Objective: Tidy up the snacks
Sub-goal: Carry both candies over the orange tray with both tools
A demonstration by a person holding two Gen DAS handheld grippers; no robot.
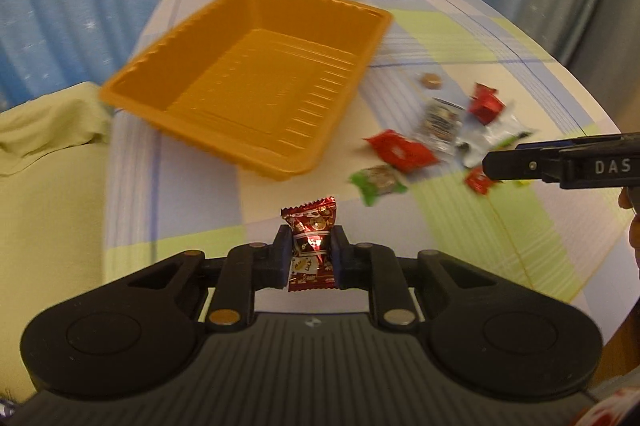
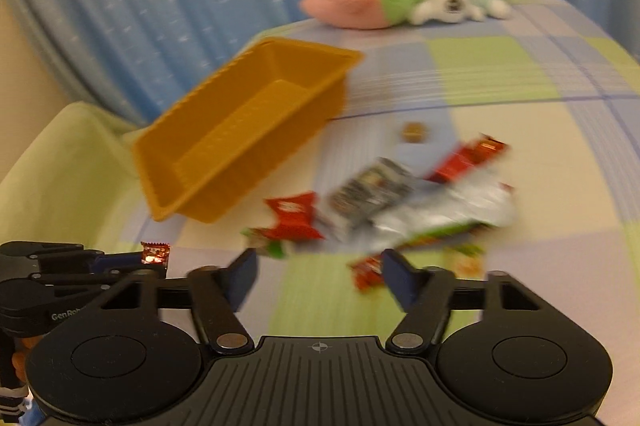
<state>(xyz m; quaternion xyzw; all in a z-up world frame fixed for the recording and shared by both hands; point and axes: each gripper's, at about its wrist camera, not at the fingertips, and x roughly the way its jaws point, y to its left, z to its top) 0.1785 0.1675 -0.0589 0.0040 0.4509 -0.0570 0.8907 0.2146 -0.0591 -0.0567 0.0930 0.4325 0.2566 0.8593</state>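
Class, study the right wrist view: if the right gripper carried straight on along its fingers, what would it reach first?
Probably the small red wrapper lying between the right gripper fingers, at the near edge of the snack pile. Blur makes depth uncertain.

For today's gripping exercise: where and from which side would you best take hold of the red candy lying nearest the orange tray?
Grip the red candy across its plump middle, coming from above. It lies flat on the tablecloth, crimped ends sticking out sideways, with a green candy crowding its near side.

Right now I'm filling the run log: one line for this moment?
left gripper: shut on red candy | right gripper: open, empty | orange tray: empty
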